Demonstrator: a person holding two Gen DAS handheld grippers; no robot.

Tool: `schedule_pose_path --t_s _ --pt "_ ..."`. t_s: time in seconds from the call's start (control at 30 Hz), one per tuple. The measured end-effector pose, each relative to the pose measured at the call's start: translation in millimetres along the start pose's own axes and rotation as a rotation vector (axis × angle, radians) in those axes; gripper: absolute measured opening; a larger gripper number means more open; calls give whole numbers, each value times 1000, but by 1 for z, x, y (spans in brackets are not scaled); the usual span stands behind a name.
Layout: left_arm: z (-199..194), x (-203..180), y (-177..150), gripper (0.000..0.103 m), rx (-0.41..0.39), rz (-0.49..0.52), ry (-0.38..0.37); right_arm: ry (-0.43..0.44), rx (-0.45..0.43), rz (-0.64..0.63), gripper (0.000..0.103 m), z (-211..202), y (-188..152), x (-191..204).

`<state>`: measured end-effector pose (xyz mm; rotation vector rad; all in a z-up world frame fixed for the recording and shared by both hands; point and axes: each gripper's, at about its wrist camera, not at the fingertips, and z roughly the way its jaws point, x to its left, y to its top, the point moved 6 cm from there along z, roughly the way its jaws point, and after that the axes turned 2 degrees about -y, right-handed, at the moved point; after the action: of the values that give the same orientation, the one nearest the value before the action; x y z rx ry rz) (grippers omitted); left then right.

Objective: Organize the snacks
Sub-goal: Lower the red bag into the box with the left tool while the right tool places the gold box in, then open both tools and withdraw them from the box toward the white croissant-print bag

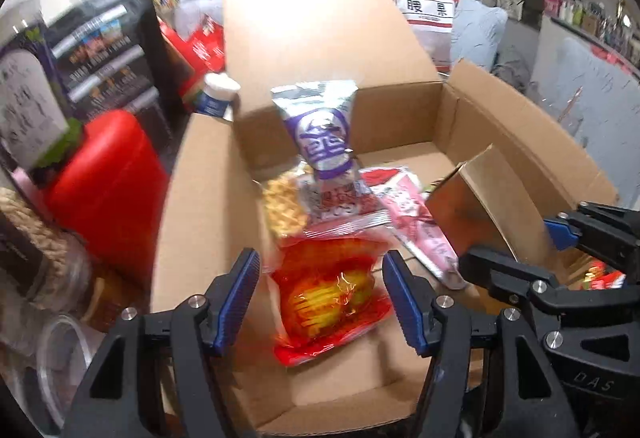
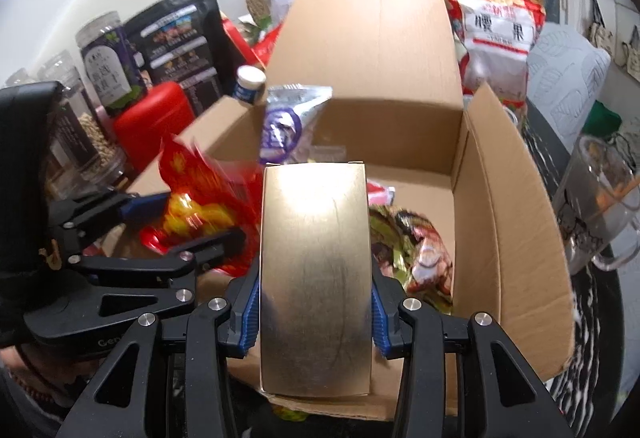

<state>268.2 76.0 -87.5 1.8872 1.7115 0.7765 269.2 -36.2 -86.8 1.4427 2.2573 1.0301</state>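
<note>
Here, inside the cardboard box, the right gripper is clamping a gold box, its length pointing toward the far wall. The left gripper, jaws apart, is straddling a red packet beside it without pressing it.

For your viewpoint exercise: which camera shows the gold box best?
The right wrist view: the gold box fills the centre, clamped between the right gripper pads. The left wrist view shows only one tilted, partly hidden face at the right, over the carton.
</note>
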Motion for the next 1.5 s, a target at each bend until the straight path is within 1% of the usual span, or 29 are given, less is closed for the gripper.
schedule_pose_path --t_s 0.07,0.13,0.17,0.27,0.43,0.67,0.8,1.03,1.5 --pt "-1 1 -1 65 -10 5 20 -16 5 -8 44 0 -3 1" --pt "2 2 -3 65 7 -5 14 -22 2 -20 44 -1 -6 2" --pt "1 1 -3 65 7 -3 14 -25 2 -22 46 -2 -7 2" --pt "0 1 -4 65 9 -9 16 -24 -5 -13 46 -7 -8 0" --pt "-8 3 -5 65 17 -51 -19 -33 -35 6 46 -21 -6 -2" --pt "-26 4 -8 65 9 -82 -31 -26 -58 29 46 -39 -9 2" --pt "-40 2 -8 65 -7 -81 -35 -38 -83 41 46 -55 -11 4" --pt "-72 -2 -6 65 -61 -78 -46 -49 -122 51 46 -83 -14 8" --pt "-137 -22 -19 65 -144 -37 -92 -82 -225 41 46 -153 -34 28"
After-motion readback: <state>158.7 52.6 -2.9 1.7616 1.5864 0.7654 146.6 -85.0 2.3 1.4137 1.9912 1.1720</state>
